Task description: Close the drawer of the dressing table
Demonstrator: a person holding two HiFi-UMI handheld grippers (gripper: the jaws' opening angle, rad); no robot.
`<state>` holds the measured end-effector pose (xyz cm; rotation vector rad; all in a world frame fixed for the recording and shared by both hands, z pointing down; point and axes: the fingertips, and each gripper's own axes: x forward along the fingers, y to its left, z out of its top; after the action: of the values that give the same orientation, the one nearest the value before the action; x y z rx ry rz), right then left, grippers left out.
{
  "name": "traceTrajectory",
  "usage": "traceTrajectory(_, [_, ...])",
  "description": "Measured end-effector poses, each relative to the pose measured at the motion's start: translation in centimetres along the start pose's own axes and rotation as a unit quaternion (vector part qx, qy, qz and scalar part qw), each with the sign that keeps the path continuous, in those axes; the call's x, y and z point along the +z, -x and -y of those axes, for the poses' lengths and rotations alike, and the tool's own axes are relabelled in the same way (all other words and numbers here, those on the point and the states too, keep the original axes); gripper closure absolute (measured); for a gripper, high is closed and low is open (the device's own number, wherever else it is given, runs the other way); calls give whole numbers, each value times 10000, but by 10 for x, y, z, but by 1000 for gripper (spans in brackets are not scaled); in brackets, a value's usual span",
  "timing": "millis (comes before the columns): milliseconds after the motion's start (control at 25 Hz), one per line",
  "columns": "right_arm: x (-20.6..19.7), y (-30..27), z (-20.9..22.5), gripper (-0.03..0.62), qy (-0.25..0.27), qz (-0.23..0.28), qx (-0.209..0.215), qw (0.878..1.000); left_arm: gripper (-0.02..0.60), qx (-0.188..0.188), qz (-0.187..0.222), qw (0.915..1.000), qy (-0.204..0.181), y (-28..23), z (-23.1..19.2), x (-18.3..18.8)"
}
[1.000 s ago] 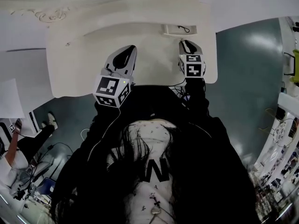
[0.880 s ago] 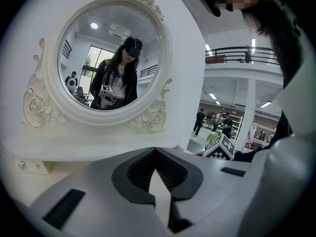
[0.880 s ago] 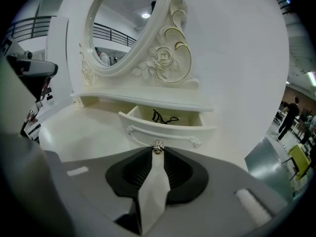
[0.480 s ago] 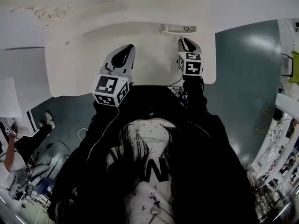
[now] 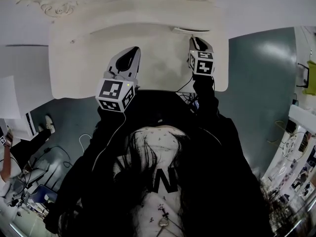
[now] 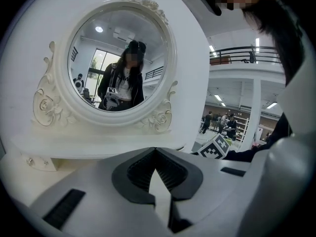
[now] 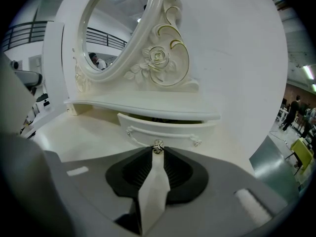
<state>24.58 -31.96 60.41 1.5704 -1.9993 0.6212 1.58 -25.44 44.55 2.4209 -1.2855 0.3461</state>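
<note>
Right gripper (image 7: 157,154) is clenched, jaw tips pressed together with nothing between them, and the tips sit right at the small metal knob (image 7: 157,146) on the drawer (image 7: 148,129) front, centre of the right gripper view. Whether the tips actually touch the knob cannot be told. The drawer is just under the dressing table's raised shelf, lower middle of that view. It is not flush, as a dark gap shows along its top edge (so it's a little way out). A thin curved handle bar runs across its front with the knob hanging mid-bar. The carved rose (image 7: 158,58) at the foot of the mirror frame sits above the drawer, upper centre.

In the head view the right gripper (image 5: 196,42) is at upper centre-right, nose against the sliver of drawer (image 5: 183,30) poking out from the shelf. The left gripper (image 5: 130,58) hovers over the white tabletop (image 5: 84,73) at centre-left, well apart from the drawer and touching nothing.

In its own view the left gripper (image 6: 156,152) is also clenched and empty, jaws together, and it points at the oval mirror (image 6: 118,63) filling the upper left. The person in the dark jacket (image 5: 207,172) fills the lower half of the head view, and teal floor (image 5: 256,83) shows at the right.
</note>
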Motion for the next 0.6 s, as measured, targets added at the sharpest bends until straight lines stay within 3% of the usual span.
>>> traceTrajectory(600, [10,-15,4,511,-150,60,-43,9999,586,85,42,10000,18,17,2,-7])
